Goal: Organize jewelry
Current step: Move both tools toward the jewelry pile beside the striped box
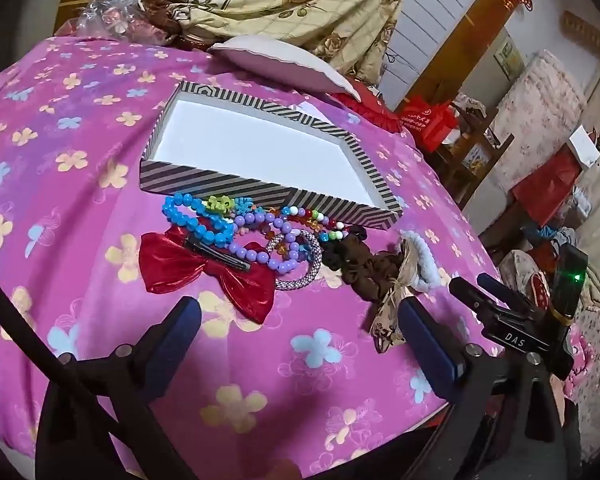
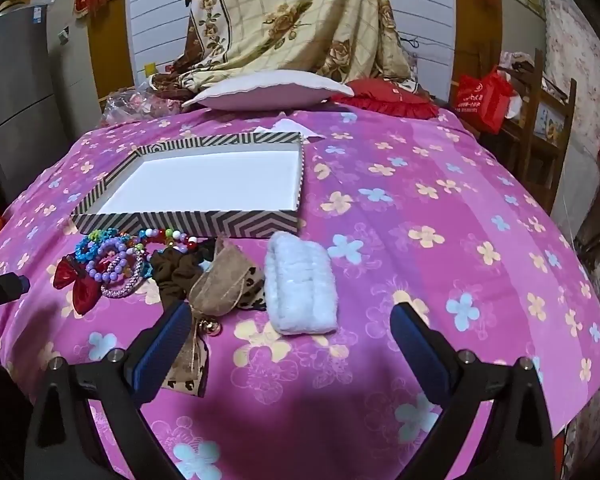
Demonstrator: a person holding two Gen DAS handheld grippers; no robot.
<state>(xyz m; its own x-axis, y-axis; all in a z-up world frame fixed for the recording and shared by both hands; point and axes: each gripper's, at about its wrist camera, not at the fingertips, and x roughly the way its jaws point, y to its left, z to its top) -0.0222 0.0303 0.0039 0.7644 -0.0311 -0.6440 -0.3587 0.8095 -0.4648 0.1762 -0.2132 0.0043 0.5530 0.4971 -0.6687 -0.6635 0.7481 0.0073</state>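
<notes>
A striped shallow box [image 1: 204, 184] [image 2: 188, 222] with a white inside lies open on the pink flowered bedspread. In front of it sits a pile of jewelry: a red bow clip [image 1: 204, 272] [image 2: 76, 280], blue beads [image 1: 196, 224], purple beads [image 1: 256, 254] [image 2: 108, 268], a sparkly bangle [image 1: 304, 272], a brown scrunchie [image 1: 360, 268] [image 2: 176, 272], a tan ribbon bow [image 1: 396, 292] [image 2: 216, 284] and a pale blue fluffy band [image 1: 420, 260] [image 2: 300, 284]. My left gripper [image 1: 300, 316] hovers open just short of the pile. My right gripper [image 2: 290, 320] stands wide open just short of the fluffy band.
A white pillow [image 2: 268, 90] and a red cushion [image 2: 392, 102] lie beyond the box, with a floral blanket [image 2: 292, 20] hung behind. The bed's right edge drops to a wooden chair [image 2: 548, 120] and red bags [image 2: 484, 96]. The right gripper's body [image 1: 516, 316] shows in the left wrist view.
</notes>
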